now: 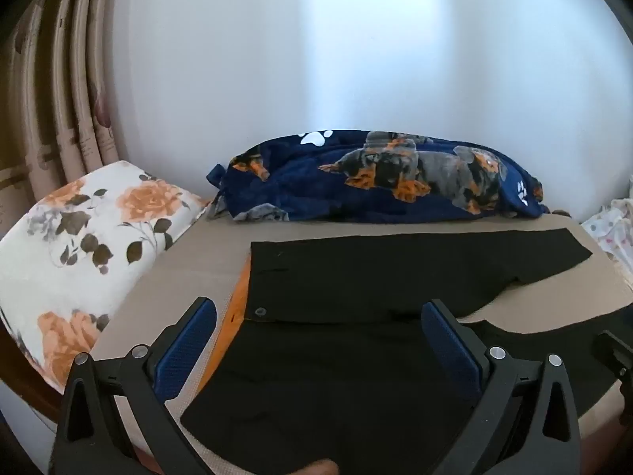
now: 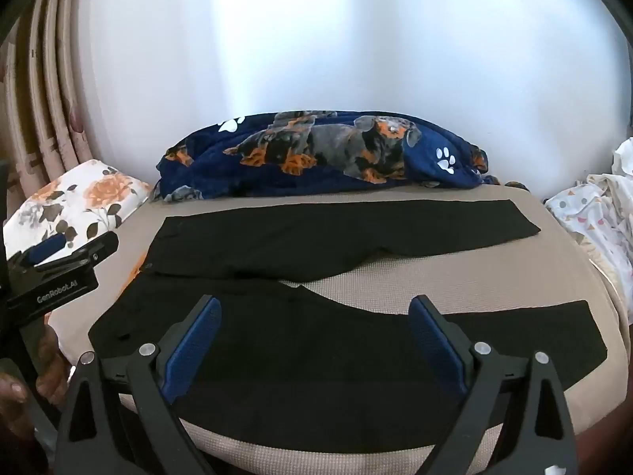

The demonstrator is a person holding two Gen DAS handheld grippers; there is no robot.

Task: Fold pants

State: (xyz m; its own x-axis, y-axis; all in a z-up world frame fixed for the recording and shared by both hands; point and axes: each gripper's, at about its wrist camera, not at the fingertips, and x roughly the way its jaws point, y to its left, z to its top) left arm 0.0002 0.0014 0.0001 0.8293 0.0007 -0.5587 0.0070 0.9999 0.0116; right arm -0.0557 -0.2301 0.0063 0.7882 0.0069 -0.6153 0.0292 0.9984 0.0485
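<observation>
Black pants (image 2: 336, 233) lie spread flat on a beige padded surface (image 2: 415, 281), waist to the left and both legs running right with a gap between them. The waist button (image 1: 260, 311) shows near the far leg (image 1: 435, 261). My left gripper (image 1: 318, 316) hovers open over the waist end of the near leg, nothing between its blue pads. My right gripper (image 2: 314, 308) hangs open above the near leg (image 2: 514, 336), farther along it, also holding nothing. The right wrist view shows the left gripper (image 2: 79, 253) at the left edge.
A navy dog-print blanket (image 2: 316, 150) is bunched along the far edge against a white wall. A floral pillow (image 1: 87, 237) sits at the left by a curtain (image 1: 59, 99). White patterned cloth (image 2: 593, 213) lies at the right. A hand (image 2: 47, 360) holds the left gripper's handle.
</observation>
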